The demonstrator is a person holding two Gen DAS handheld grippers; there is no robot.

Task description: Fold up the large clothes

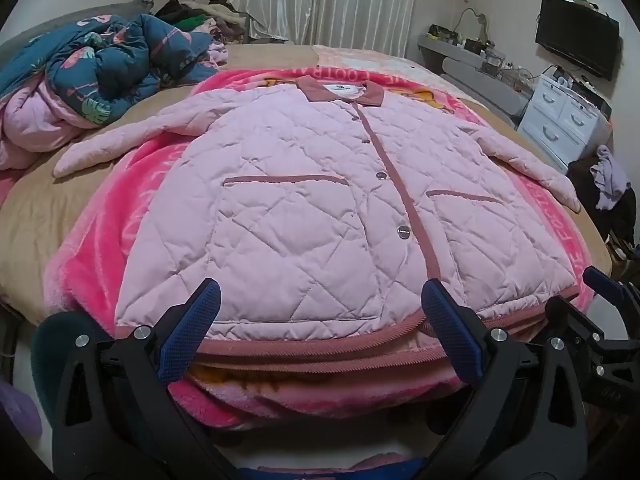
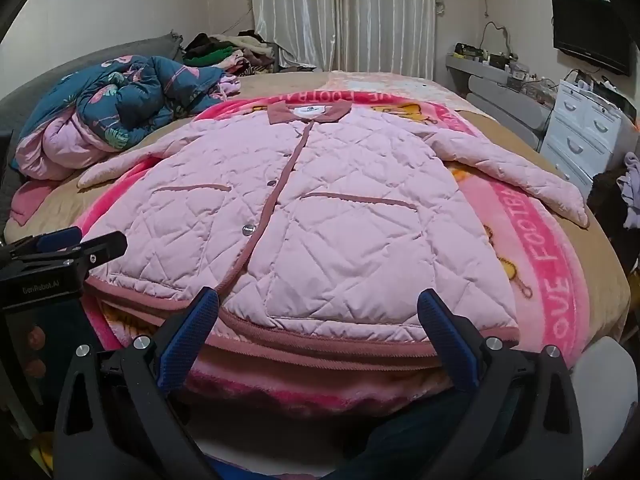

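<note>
Pink quilted jacket (image 1: 320, 200) lies flat on the bed (image 1: 32, 216), its collar far away and its hem toward both grippers.

Its long axis runs away from the grippers; the left hand-held gripper (image 1: 320, 332) and right hand-held gripper (image 2: 318, 332) hang just before the hem (image 1: 304, 350), each near its own corner, both released and empty.

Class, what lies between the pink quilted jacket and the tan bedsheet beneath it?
A bright pink fleece blanket lies between them, under the jacket and over the tan sheet; both wrist views show it.
</note>
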